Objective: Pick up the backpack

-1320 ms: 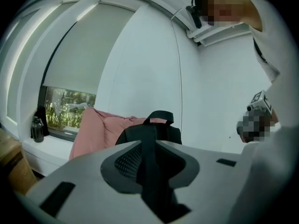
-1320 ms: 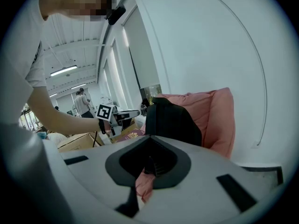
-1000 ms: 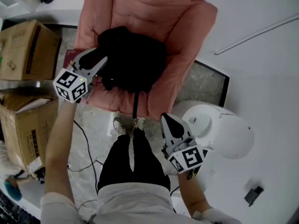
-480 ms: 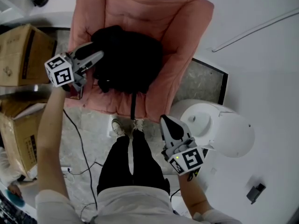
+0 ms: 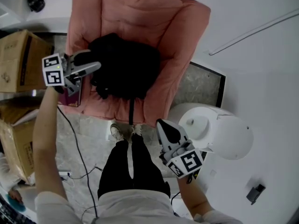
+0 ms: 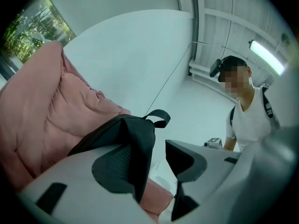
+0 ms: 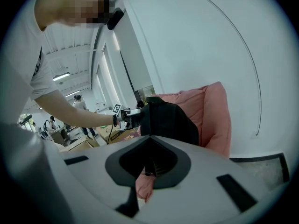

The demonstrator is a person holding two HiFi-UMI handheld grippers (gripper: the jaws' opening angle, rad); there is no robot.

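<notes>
Left hand-held gripper (image 5: pixel 91 61) is in at the side of the black backpack (image 5: pixel 126 66), which sits on the seat of the pink armchair (image 5: pixel 140 13). Its jaws have just been opening and stand spread wide, with the backpack's edge in the gap and one pad clear of it. Right hand-held gripper (image 5: pixel 166 127) hangs low beside the person's legs (image 5: pixel 131 162), jaws pressed together on nothing.

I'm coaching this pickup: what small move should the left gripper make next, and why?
Probably ease the left gripper a little further onto the black backpack. Its jaws have just been opening and stand wide, with the backpack's upper edge between them but not gripped; the carry loop lies just ahead. The right gripper is shut and held back.
</notes>
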